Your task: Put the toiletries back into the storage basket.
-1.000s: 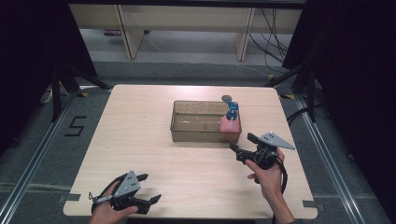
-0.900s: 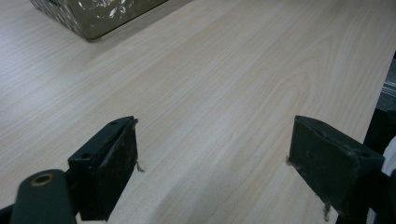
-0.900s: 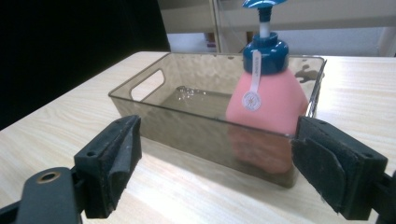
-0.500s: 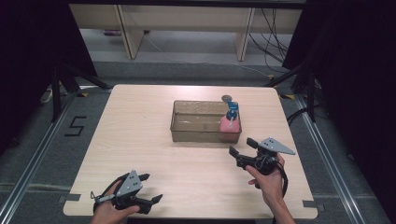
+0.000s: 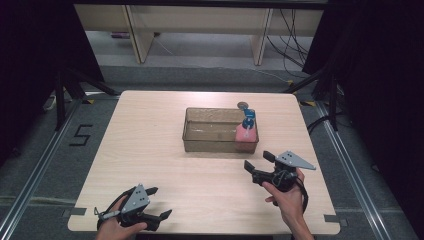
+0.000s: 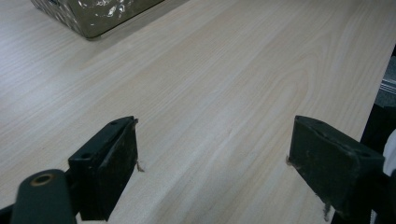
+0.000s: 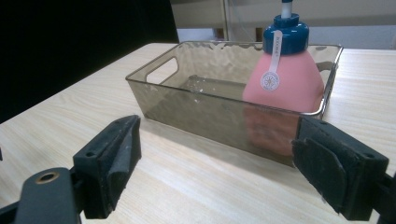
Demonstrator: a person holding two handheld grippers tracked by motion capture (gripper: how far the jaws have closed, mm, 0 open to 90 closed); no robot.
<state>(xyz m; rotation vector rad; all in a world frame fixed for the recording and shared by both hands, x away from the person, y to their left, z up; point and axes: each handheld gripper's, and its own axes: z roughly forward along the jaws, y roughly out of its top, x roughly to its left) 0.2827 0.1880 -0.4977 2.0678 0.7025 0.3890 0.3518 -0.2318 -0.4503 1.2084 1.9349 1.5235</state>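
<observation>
Left gripper hovers released at the worktop's near edge; right gripper, jaws spread and empty, faces the tray; its view shows a label on the pink bottle, upright in the tray's right end.

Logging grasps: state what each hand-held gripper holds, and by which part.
Nothing is held. The left hand-held gripper and the right hand-held gripper are both open over the table; the pink bottle stands untouched in the bin.

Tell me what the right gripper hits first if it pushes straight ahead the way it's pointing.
Most likely the near wall of the clear bin, with the pink pump bottle standing just behind it. The right gripper is open and aimed at it across bare table.
</observation>
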